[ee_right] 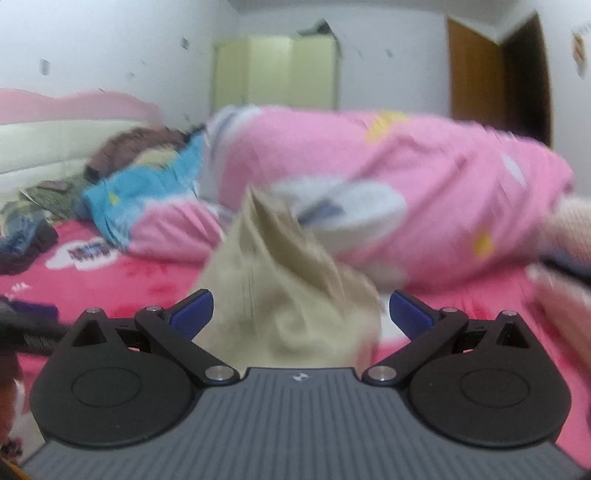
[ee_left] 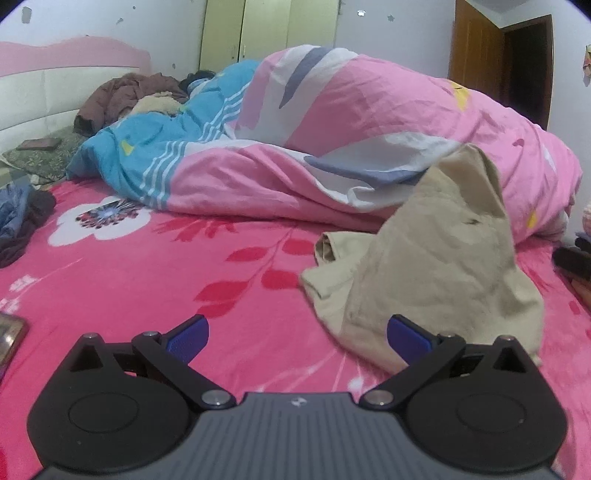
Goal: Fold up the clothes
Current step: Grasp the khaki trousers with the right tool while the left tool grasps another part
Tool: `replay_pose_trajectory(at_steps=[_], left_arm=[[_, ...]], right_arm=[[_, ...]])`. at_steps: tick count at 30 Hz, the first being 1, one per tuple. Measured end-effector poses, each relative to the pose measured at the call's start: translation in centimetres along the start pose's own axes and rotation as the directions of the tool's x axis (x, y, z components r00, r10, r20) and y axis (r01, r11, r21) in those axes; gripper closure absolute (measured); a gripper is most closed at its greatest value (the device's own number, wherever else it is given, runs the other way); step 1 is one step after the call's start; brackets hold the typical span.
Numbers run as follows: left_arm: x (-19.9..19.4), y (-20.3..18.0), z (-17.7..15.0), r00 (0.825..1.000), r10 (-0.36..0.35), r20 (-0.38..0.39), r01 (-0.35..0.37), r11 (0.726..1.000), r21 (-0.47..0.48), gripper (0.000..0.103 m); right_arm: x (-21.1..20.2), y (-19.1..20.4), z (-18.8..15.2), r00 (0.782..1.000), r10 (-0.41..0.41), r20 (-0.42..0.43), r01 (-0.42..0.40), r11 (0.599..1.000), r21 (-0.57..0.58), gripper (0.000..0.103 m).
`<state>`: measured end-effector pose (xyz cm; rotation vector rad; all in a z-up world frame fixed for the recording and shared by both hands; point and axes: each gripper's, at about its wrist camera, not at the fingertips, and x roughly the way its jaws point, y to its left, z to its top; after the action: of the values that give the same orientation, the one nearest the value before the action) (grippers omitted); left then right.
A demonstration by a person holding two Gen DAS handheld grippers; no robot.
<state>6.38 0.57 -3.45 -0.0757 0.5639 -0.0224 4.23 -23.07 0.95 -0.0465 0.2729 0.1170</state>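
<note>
A beige garment (ee_left: 436,258) is seen crumpled on the bed (ee_left: 147,280), which is covered by a bright pink sheet printed with red leaves and a white flower. In the left wrist view the garment is heaped to the right of centre, one part raised into a peak against the pink and blue quilt (ee_left: 332,129) bunched behind it, and its lower edge is spread flat on the sheet. The left gripper (ee_left: 298,338) is held low over the sheet with its jaws spread wide and nothing between them; the right blue pad (ee_left: 408,338) is seen just in front of the garment's near edge, though contact cannot be told. In the blurred right wrist view, the right gripper (ee_right: 301,314) is also shown with jaws wide apart, and the beige garment (ee_right: 280,295) is bunched in the gap between them, rising to a point; whether the pads touch the cloth cannot be told. Dark clothes (ee_left: 18,221) are piled at the left edge of the bed, and a brown garment (ee_left: 122,96) is heaped near the headboard (ee_left: 55,85). A wardrobe (ee_left: 269,26) and a wooden door (ee_left: 476,51) are visible behind.
</note>
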Motion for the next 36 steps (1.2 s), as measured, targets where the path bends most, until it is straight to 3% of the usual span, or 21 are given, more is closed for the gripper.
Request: replay_pose_trajectory(at_steps=[5, 12, 14, 15, 16, 17, 21, 22, 23, 29, 32, 35, 36], left_arm=[[3.3, -0.9, 1.0, 0.993, -0.119, -0.020, 0.119, 0.993, -0.005, 0.000], [6.9, -3.4, 1.5, 0.977, -0.211, -0.040, 0.212, 0.977, 0.034, 0.003], [7.2, -3.5, 1.5, 0.969, -0.240, -0.057, 0.241, 0.970, 0.019, 0.014], [7.2, -3.5, 1.5, 0.962, -0.264, -0.070, 0.265, 0.964, 0.007, 0.025], [7.2, -3.4, 1.5, 0.953, -0.291, -0.085, 0.291, 0.957, -0.008, 0.037], [7.1, -3.3, 1.5, 0.943, -0.318, -0.098, 0.318, 0.948, -0.023, 0.044], [5.4, -3.8, 0.8, 0.915, -0.375, -0.149, 0.381, 0.924, 0.015, 0.084], [4.8, -4.0, 0.6, 0.906, -0.391, -0.158, 0.401, 0.916, 0.032, 0.087], [4.1, -4.1, 0.3, 0.897, -0.410, -0.165, 0.422, 0.906, 0.039, 0.087], [-0.6, -3.2, -1.6, 0.862, -0.472, -0.185, 0.485, 0.874, 0.029, 0.087], [-3.0, -1.8, -2.5, 0.863, -0.477, -0.167, 0.487, 0.873, 0.024, 0.083], [-4.8, -0.3, -2.8, 0.880, -0.462, -0.113, 0.468, 0.883, 0.029, 0.072], [-5.2, 0.2, -2.9, 0.884, -0.458, -0.097, 0.463, 0.886, 0.031, 0.064]], right_arm=[[5.4, 0.3, 3.8, 0.994, 0.104, 0.016, -0.103, 0.994, -0.040, 0.001], [14.1, 1.9, 5.8, 0.969, 0.152, -0.196, -0.164, 0.985, -0.047, 0.002], [14.4, 2.3, 5.5, 0.960, 0.158, -0.232, -0.173, 0.984, -0.043, 0.013], [14.2, 2.5, 5.3, 0.958, 0.155, -0.240, -0.171, 0.984, -0.047, 0.018], [13.8, 2.6, 5.1, 0.958, 0.148, -0.245, -0.166, 0.985, -0.055, 0.032], [13.4, 2.7, 4.9, 0.958, 0.139, -0.251, -0.159, 0.985, -0.061, 0.043], [11.1, 1.7, 4.5, 0.952, 0.143, -0.272, -0.154, 0.988, -0.017, 0.071], [10.2, 1.3, 4.3, 0.950, 0.148, -0.274, -0.154, 0.988, 0.000, 0.080], [9.2, 0.9, 4.1, 0.950, 0.151, -0.275, -0.153, 0.988, 0.014, 0.087], [2.3, -1.2, 1.8, 0.945, 0.193, -0.265, -0.168, 0.979, 0.114, 0.093], [-1.3, -1.8, -0.1, 0.947, 0.209, -0.246, -0.176, 0.973, 0.150, 0.094], [-4.8, -2.0, -2.5, 0.946, 0.233, -0.226, -0.196, 0.965, 0.176, 0.094], [-5.8, -2.0, -3.5, 0.945, 0.236, -0.228, -0.196, 0.963, 0.186, 0.094]])
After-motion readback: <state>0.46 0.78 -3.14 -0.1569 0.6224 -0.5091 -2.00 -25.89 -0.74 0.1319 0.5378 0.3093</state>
